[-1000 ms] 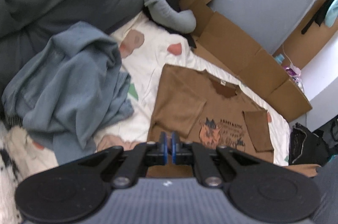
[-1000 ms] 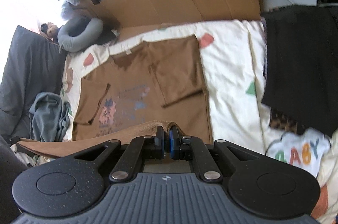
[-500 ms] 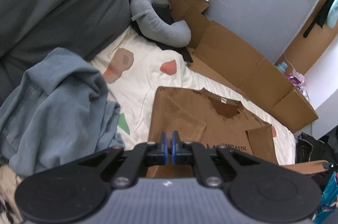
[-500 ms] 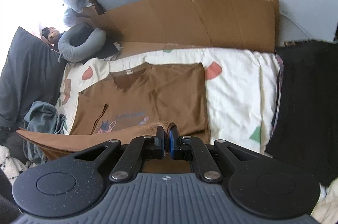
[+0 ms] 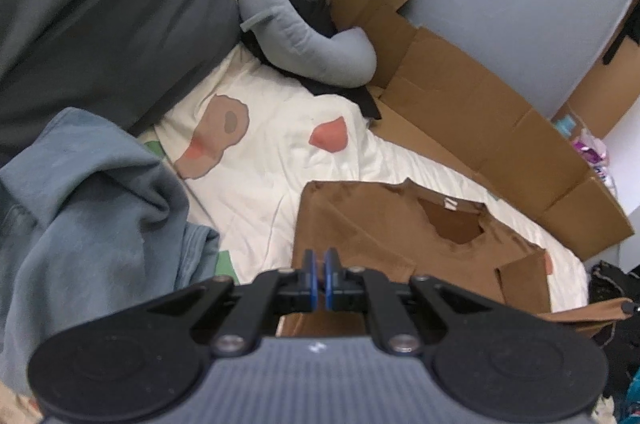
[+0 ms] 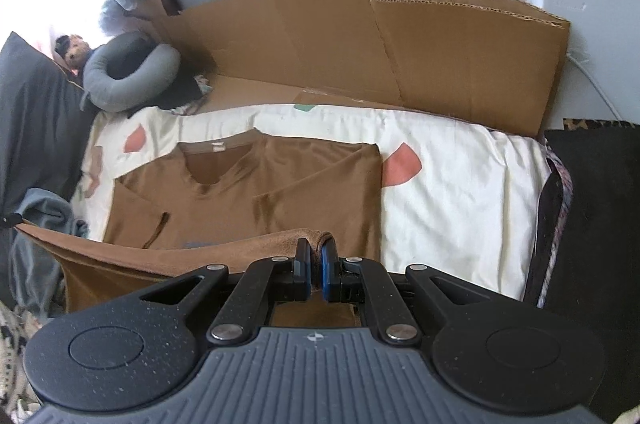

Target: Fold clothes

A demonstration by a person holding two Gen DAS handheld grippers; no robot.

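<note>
Now the brown shirt (image 6: 248,192) lay on the white quilt (image 6: 460,184), its near hem carried farther over the print than before, pinched tight by the right gripper (image 6: 316,264) and left gripper (image 5: 320,274). Cardboard (image 6: 360,44) stood beyond.

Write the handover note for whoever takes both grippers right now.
Left gripper: shut on the hem of the brown T-shirt.
Right gripper: shut on the hem's other corner.
The shirt lies on the patterned bedsheet, collar toward the cardboard, both sleeves folded in. The hem hangs lifted between the grippers, over the print.
Left: lay the hem up by the collar, release, then fold the blue-grey garment piled to the left.
</note>
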